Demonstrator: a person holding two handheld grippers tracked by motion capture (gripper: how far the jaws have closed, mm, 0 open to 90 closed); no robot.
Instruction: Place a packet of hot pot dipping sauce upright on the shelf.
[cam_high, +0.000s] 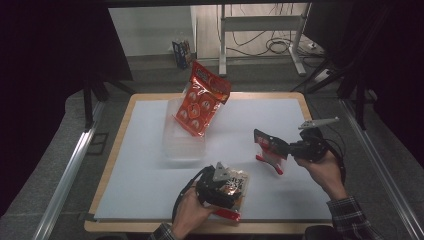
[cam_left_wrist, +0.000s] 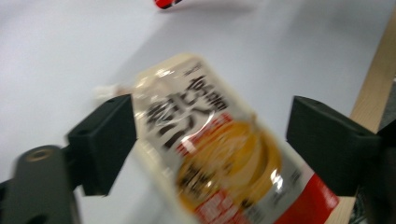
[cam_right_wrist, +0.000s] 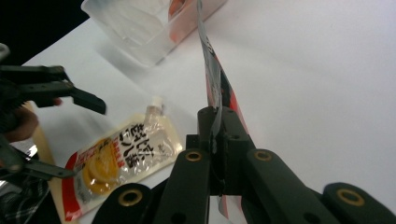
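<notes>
Black jaws of the right gripper (cam_right_wrist: 218, 154) sit pressed together on the thin edge of a flat red, black and clear plastic sachet (cam_right_wrist: 215, 88), which stands edge-on above them in the right gripper view; in the high view the same sachet (cam_high: 269, 147) hangs just above the white table sheet (cam_high: 280, 195), lifted clear at the person's right. That edge grip probably suits so thin and floppy a film pack, since it gives the pads a seam to bite on. Farther left, the left gripper (cam_left_wrist: 210, 144) has its jaws spread wide on either side of a glossy cream, yellow and red spouted pouch with black lettering (cam_left_wrist: 219, 154), lying flat near the table's front edge; the picture is blurred, and I cannot tell whether either pad touches it. The wide spread looks set to straddle the pouch across its width before pinching. In the high view this pouch (cam_high: 236, 186) lies under that gripper (cam_high: 220, 187). Beyond both, a clear, soft-cornered plastic tub (cam_high: 182, 145) stands mid-table with a large shiny red bag of round snacks (cam_high: 200, 102) propped upright in it, leaning over the far rim, so the tub seems to be where the packets go.
</notes>
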